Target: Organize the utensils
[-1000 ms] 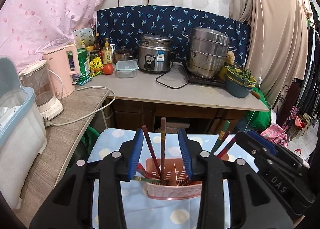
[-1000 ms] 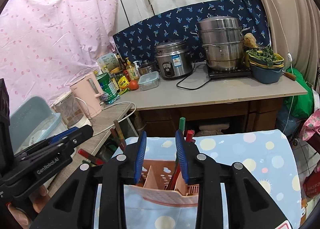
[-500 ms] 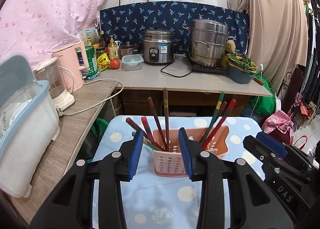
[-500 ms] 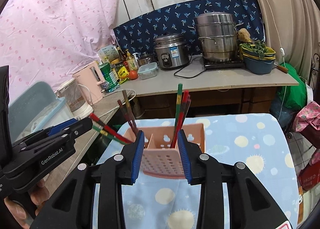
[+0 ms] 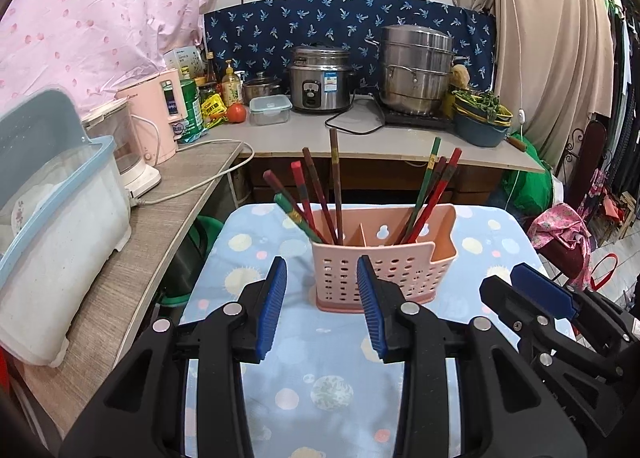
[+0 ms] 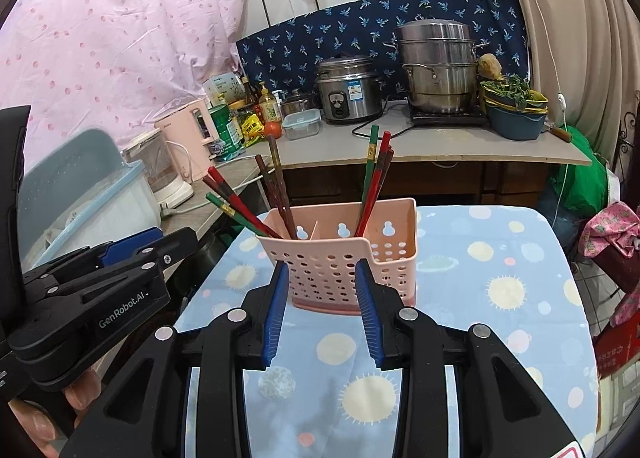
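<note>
A pink perforated utensil basket (image 5: 384,258) (image 6: 340,258) stands on the blue dotted table (image 5: 328,386). Several red, green and brown chopsticks lean in its left compartment (image 5: 316,198) and several in its middle compartment (image 5: 432,186). My left gripper (image 5: 322,306) is open and empty, just in front of the basket's left half. My right gripper (image 6: 320,306) is open and empty, its fingertips close to the basket's front wall. Each gripper also shows at the side of the other's view.
A wooden side counter (image 5: 160,210) on the left holds a plastic bin (image 5: 52,242) and kettles. The back counter (image 5: 360,134) carries a rice cooker (image 5: 320,78), a steamer pot (image 5: 416,70), bowls of greens (image 5: 480,118) and bottles.
Both grippers have drawn back and up from the basket. It was right between the fingers before and now stands a little ahead of them, with its chopsticks unchanged.
</note>
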